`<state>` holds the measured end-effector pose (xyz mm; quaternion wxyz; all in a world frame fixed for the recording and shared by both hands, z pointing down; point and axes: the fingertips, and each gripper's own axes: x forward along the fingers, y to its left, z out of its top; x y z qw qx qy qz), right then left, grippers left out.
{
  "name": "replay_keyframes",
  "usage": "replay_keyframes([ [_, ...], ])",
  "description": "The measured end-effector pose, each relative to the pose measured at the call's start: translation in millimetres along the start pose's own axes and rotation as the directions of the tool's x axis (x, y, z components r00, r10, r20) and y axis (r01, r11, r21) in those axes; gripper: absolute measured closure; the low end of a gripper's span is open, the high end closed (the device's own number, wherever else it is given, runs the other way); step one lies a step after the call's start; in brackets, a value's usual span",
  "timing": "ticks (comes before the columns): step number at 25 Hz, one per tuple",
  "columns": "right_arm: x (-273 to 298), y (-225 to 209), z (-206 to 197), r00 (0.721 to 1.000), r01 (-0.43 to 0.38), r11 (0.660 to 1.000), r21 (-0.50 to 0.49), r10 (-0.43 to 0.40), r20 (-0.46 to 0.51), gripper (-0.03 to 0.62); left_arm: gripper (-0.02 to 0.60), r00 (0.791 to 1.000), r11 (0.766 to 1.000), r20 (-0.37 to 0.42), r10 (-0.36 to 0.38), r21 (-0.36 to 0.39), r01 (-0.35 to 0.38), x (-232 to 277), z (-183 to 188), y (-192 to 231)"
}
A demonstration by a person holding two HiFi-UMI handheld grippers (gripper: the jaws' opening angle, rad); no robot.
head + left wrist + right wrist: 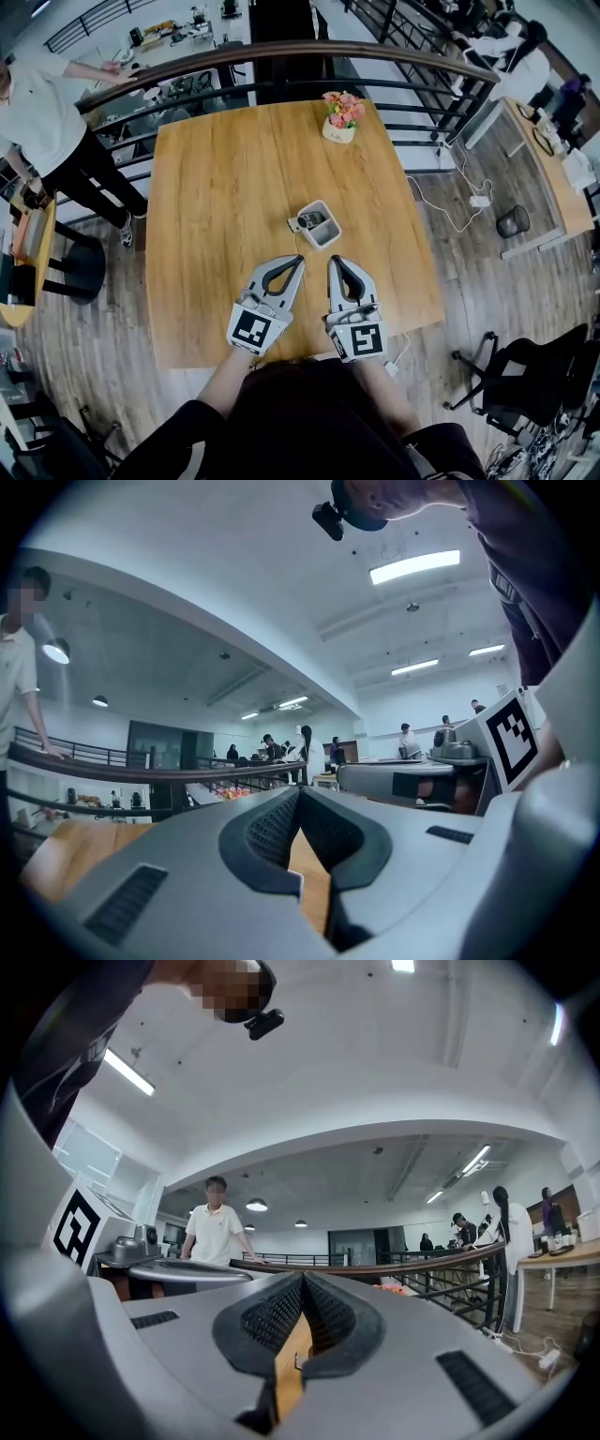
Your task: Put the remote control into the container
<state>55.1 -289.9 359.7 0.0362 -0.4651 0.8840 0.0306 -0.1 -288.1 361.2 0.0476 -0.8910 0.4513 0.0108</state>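
Both tongs shut, nothing in them: left tongs (296,262) & right tongs (336,262) side by side over the near edge of the tabletop (216,187). Remote control (307,221) lies in the container (330,236) just ahead, one end prob. over the rim. Risk: not seated fully, so a bump to the container could tip it out.

No text or number can be read. Only coded square markers (251,329) are borne on the left gripper (298,259) and right gripper (334,261); any print on the remote control (307,221) is perhaps too small.
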Motion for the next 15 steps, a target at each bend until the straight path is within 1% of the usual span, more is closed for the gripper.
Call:
replay_keyframes([
  [6,-5.7,7.4,3.4,1.000,-0.013,1.000,-0.014,0.013,-0.001,0.577,0.569,1.000,1.000,0.000,-0.009,0.004,0.009,-3.4,3.4,-4.2],
  [11,-15.7,11.0,4.2,0.999,-0.031,0.999,-0.032,0.031,0.009,0.577,0.569,1.000,1.000,0.015,-0.012,0.013,0.011,-6.4,3.5,-16.0],
  [15,-16.8,17.3,5.1,0.999,-0.040,0.998,-0.046,0.041,0.018,0.577,0.569,1.000,1.000,0.027,-0.010,0.015,0.010,-11.4,2.5,-16.8],
])
